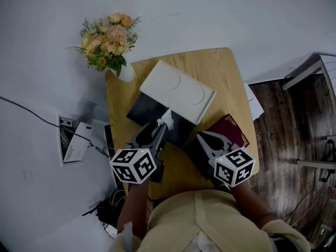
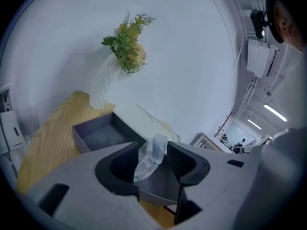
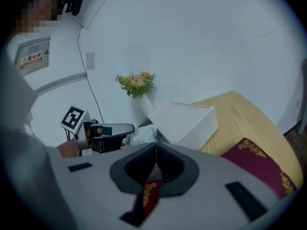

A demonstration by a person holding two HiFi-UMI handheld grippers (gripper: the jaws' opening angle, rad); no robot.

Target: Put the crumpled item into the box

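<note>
A crumpled whitish item (image 2: pixel 149 158) stands between the jaws of my left gripper (image 2: pixel 151 161), which is open; the pads sit at its sides without squeezing it. Gripper and item hover over the near end of the open dark grey box (image 2: pixel 103 133). In the head view the item (image 1: pixel 167 119) pokes out past the left gripper (image 1: pixel 160 130) above the box (image 1: pixel 149 112). My right gripper (image 3: pixel 156 157) is shut with nothing in it, low over a maroon booklet (image 3: pixel 259 164).
The box's white lid (image 1: pixel 178 91) leans across its far side. A white vase of flowers (image 1: pixel 110 43) stands at the wooden table's (image 1: pixel 220 72) far left corner. The maroon booklet (image 1: pixel 233 130) lies at the right edge. Cables and a socket panel (image 1: pixel 71 138) lie on the floor to the left.
</note>
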